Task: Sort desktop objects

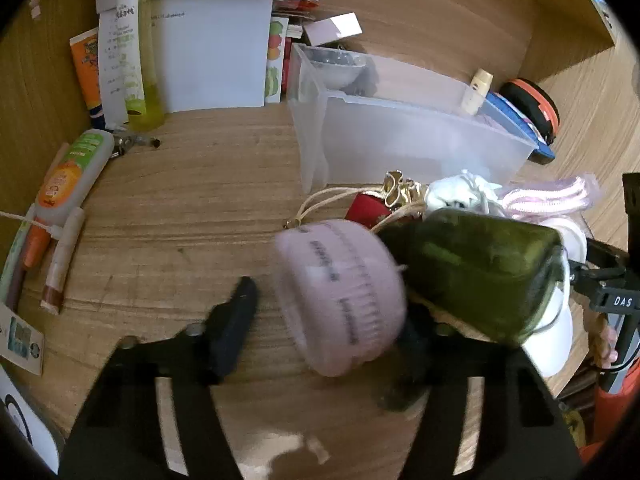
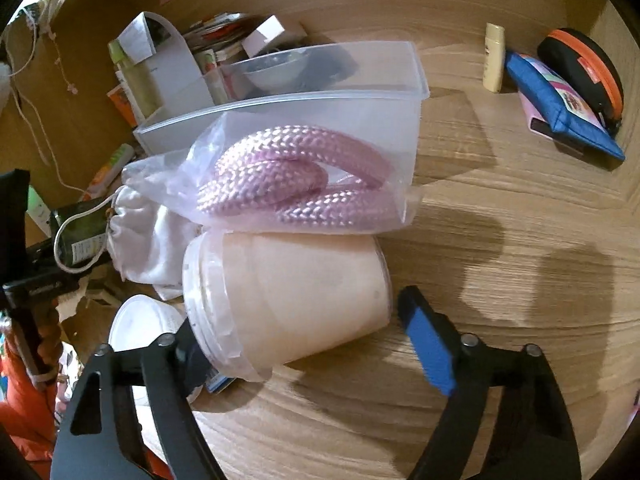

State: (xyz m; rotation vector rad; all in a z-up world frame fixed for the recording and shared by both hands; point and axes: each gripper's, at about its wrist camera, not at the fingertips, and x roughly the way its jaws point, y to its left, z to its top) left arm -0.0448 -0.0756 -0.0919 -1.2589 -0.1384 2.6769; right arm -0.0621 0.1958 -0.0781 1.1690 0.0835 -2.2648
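Note:
In the left wrist view my left gripper (image 1: 324, 320) is open, its fingers (image 1: 234, 328) wide apart on either side of a blurred pink round case (image 1: 340, 296) with dark printing. A dark green bottle (image 1: 484, 272) lies just right of the case. In the right wrist view my right gripper (image 2: 308, 328) is open around a clear plastic cup (image 2: 292, 292) lying on its side, rim to the left. A bag of pink braided rope (image 2: 296, 184) rests on the cup and against a clear plastic bin (image 2: 416, 80).
The bin (image 1: 400, 140) holds a small bowl (image 1: 336, 68). Tubes, a yellow-green bottle (image 1: 136, 60) and papers (image 1: 212, 40) lie at left. A white drawstring pouch (image 2: 140, 236), a blue pouch (image 2: 560, 108), an orange-rimmed black case (image 2: 584, 68) and a small cream bottle (image 2: 493, 58) sit around.

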